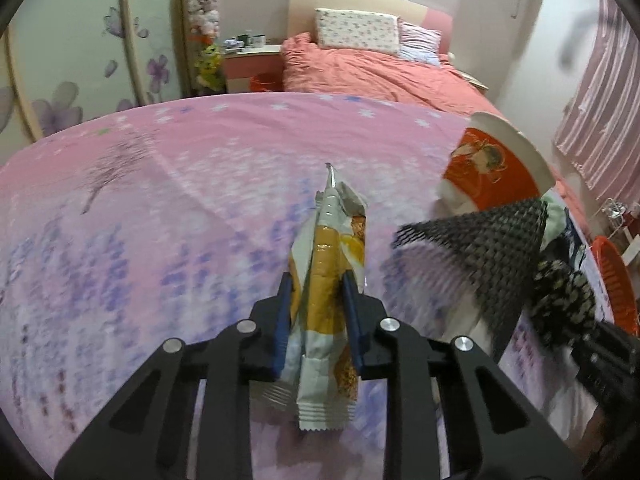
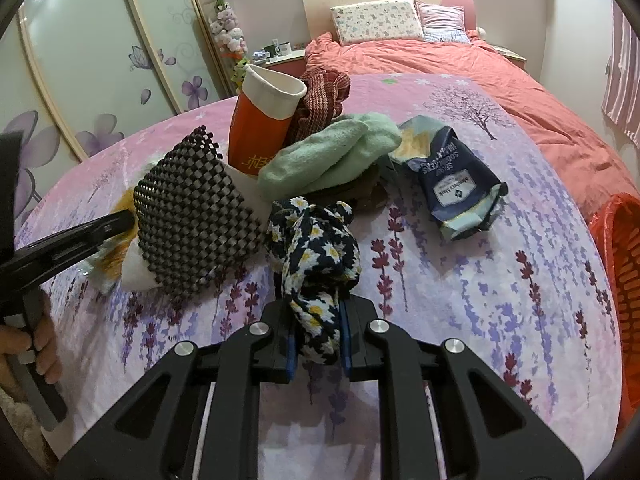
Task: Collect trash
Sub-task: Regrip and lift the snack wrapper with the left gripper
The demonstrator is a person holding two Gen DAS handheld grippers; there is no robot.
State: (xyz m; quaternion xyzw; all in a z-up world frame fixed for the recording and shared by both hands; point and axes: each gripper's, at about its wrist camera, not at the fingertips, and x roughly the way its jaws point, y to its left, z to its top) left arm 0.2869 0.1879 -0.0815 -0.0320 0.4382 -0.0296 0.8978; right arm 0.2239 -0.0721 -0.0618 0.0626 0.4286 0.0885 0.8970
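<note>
My left gripper (image 1: 318, 292) is shut on a yellow and white snack wrapper (image 1: 328, 280), held above the pink flowered tablecloth (image 1: 160, 200). My right gripper (image 2: 318, 320) is shut on a dark blue daisy-print cloth (image 2: 316, 248) that rests on the table. A red and white paper cup (image 2: 260, 120) lies tilted behind a black mesh mat (image 2: 188, 208). A dark blue crumpled snack bag (image 2: 452, 176) lies to the right. The left gripper also shows in the right wrist view (image 2: 120, 220), left of the mesh mat.
A green towel (image 2: 332, 156) and a red striped cloth (image 2: 320, 96) are piled by the cup. An orange basket (image 2: 624, 280) stands at the table's right edge. A bed with a coral quilt (image 2: 460, 68) lies beyond the table. Wardrobe doors (image 2: 100, 60) stand at left.
</note>
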